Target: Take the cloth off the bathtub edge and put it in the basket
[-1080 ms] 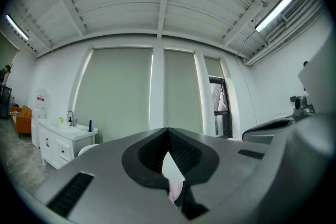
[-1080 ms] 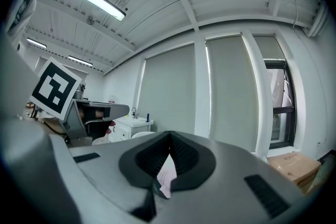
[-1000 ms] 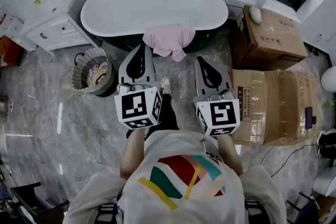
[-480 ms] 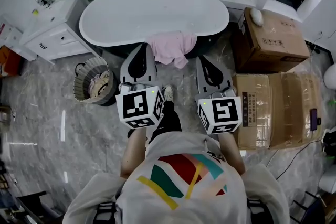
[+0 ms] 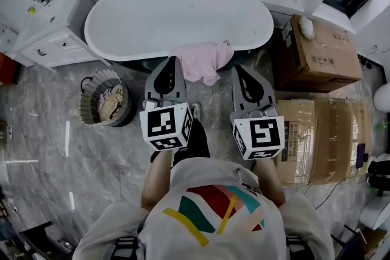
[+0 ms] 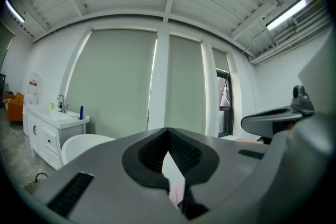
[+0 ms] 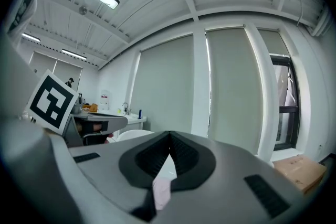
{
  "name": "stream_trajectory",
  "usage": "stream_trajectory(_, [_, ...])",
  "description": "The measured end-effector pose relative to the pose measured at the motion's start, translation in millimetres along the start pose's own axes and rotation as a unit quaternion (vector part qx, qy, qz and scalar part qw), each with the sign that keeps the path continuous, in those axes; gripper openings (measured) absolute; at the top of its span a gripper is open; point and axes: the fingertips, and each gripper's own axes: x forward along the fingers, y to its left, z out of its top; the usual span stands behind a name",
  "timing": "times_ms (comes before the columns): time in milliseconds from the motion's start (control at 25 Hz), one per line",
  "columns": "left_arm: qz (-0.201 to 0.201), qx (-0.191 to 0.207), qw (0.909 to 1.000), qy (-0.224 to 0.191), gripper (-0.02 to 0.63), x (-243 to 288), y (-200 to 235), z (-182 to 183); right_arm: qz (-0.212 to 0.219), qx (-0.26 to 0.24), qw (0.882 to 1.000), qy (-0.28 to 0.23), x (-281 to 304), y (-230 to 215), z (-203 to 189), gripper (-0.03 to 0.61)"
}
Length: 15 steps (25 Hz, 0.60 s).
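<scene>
From above, the head view shows the pink cloth (image 5: 207, 61) draped over the near edge of the bathtub (image 5: 109, 49). It lies between the tips of the left gripper (image 5: 172, 61) and right gripper (image 5: 239, 69), and the basket (image 5: 87, 85) stands on the floor to the left. Only the gripper views show both pairs of fingers clenched together on nothing, with a sliver of pink beneath.
</scene>
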Motion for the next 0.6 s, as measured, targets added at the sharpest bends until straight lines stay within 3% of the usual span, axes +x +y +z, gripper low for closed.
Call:
stream_trajectory(240, [-0.002, -0.009, 0.9999, 0.009, 0.017, 73, 38, -1, -0.010, 0.007, 1.000, 0.009, 78, -19, 5, 0.011])
stream_trajectory(600, [-0.005, -0.007, 1.0000, -0.001, 0.017, 197, 97, 35, -0.020, 0.020, 1.000, 0.013, 205, -52, 30, 0.011])
